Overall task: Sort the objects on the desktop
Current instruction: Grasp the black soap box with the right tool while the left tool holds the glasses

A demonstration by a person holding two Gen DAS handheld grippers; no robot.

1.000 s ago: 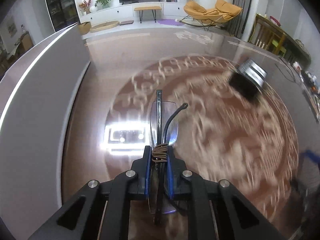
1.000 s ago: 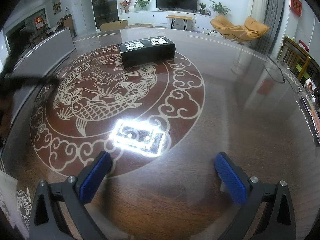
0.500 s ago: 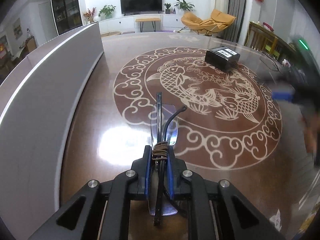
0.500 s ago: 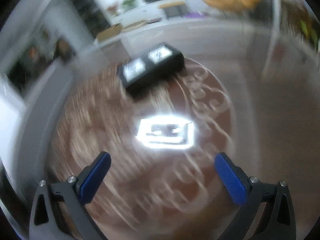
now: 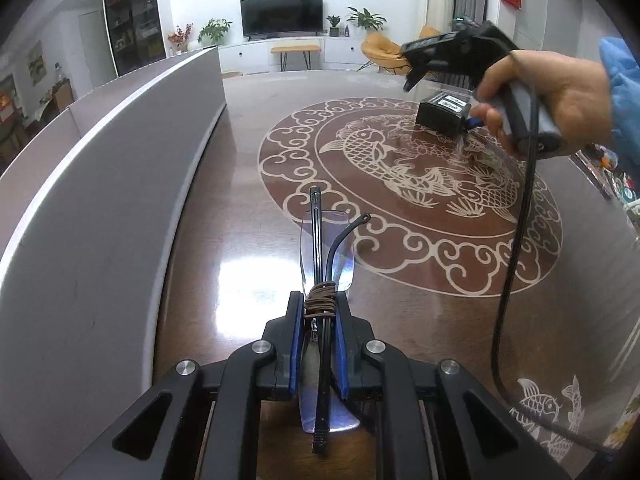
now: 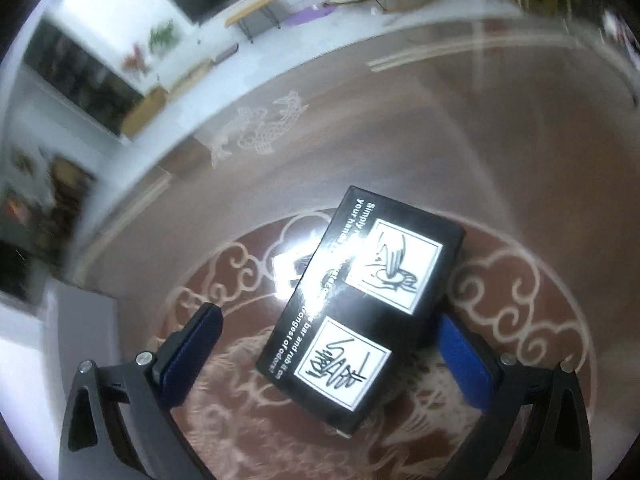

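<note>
Over the black box [image 6: 362, 308] now, right claw [image 6: 328, 352], previously well short.

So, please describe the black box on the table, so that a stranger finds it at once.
On the brown table, find the big pale fish medallion. The black box lies flat at its edge, between the open right gripper's fingers. Two white picture squares on top set it apart.

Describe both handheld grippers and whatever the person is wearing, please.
Left gripper: black frame, silver screws, blue finger pads. Right gripper: the same black frame, blue pads; a grey handle trails a black cable, and a small green light glows on top. A blue sleeve covers the wrist.
</note>
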